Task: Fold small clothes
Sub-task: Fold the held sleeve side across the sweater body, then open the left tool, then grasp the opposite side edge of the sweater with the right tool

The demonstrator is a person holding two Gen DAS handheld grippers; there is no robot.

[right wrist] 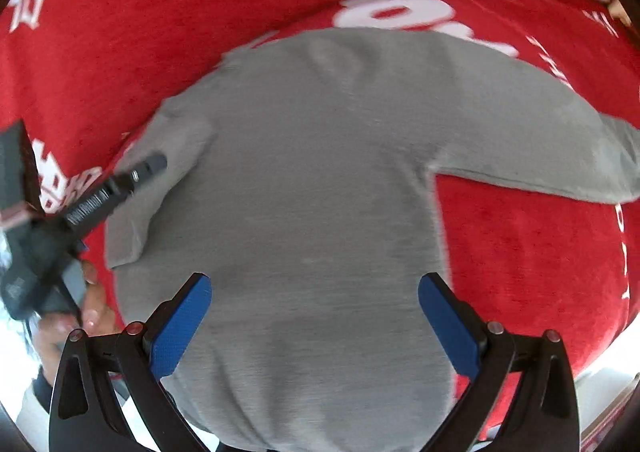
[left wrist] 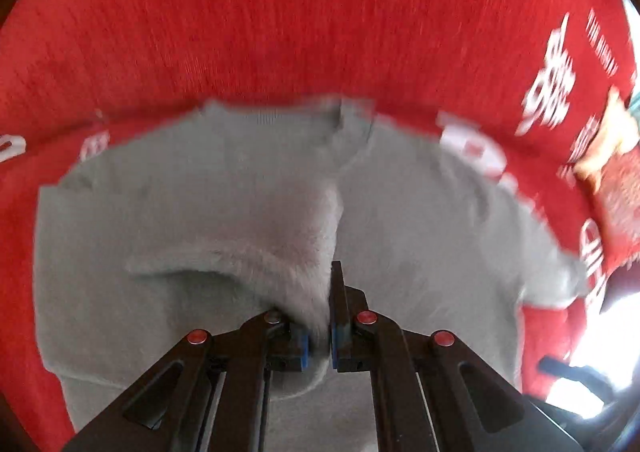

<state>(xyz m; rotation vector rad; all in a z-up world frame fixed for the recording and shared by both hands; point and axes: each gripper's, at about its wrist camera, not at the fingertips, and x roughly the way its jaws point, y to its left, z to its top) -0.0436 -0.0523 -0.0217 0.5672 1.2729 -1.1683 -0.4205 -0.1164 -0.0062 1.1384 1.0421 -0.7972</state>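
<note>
A small grey sweater lies flat on a red cloth with white print. My left gripper is shut on a raised, fuzzy fold of the grey fabric, pulled up over the sweater's body; this view is blurred. In the right wrist view the same sweater fills the middle, one sleeve stretched out right and the other sleeve folded in at left. My right gripper hovers open over the sweater's lower part, its blue pads wide apart and nothing between them.
The red cloth covers the surface all round the sweater. A person's hand holding a black device is at the left edge. A tan object and a black bar sit at the right, near bright floor.
</note>
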